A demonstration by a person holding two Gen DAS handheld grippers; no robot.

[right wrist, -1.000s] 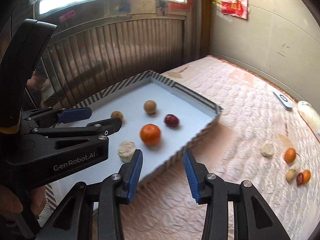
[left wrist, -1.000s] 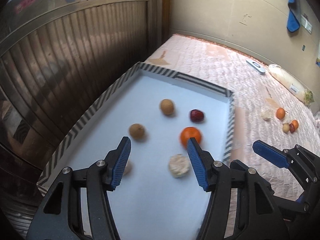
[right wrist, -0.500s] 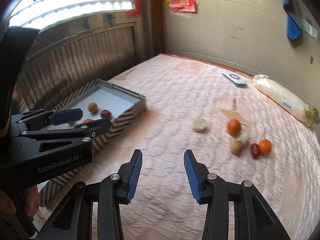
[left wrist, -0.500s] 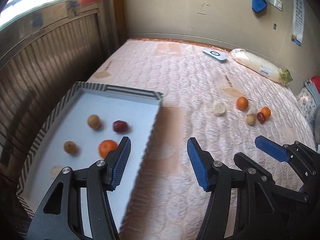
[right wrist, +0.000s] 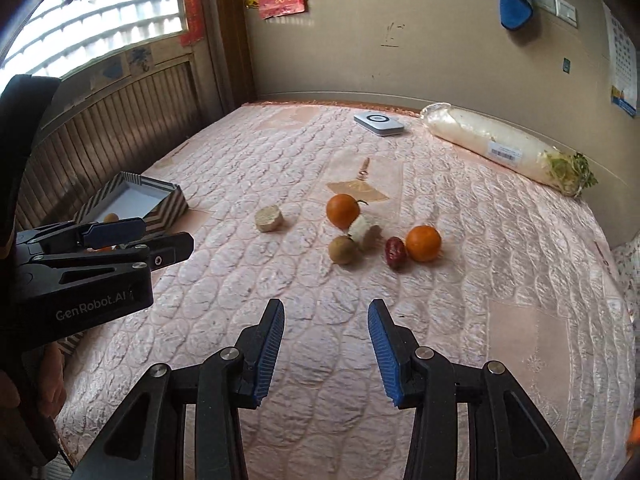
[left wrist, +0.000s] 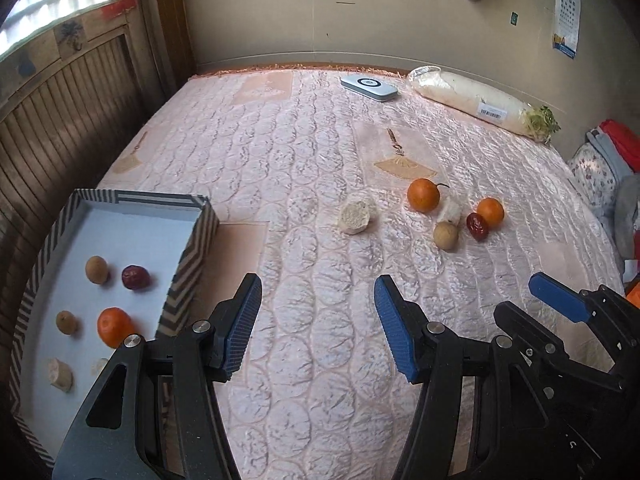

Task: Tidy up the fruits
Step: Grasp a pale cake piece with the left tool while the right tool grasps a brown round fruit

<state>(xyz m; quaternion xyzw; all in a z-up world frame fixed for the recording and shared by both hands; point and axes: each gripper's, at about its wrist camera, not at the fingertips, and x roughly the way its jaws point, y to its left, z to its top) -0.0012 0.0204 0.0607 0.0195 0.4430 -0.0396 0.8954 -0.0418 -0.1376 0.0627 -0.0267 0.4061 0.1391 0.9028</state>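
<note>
Left gripper point(left wrist: 316, 324): jaws apart, empty, over bare quilted mattress point(left wrist: 312, 152) just right of the striped tray point(left wrist: 188, 264) wall | Right gripper point(right wrist: 326, 354): jaws apart, empty, open quilt ahead | Loose fruits point(right wrist: 384, 236): clustered mid-mattress, well apart from the tray | Tray: at the mattress's left edge, holding sorted fruit point(left wrist: 114, 326)

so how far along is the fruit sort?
Roughly half. Done: the striped box already holds an orange, a red date, two brown round fruits and pale pieces. In hand: nothing; the left gripper and right gripper are both open and empty. Left: on the mattress, two oranges, a date, a brown fruit and two pale chunks.
</note>
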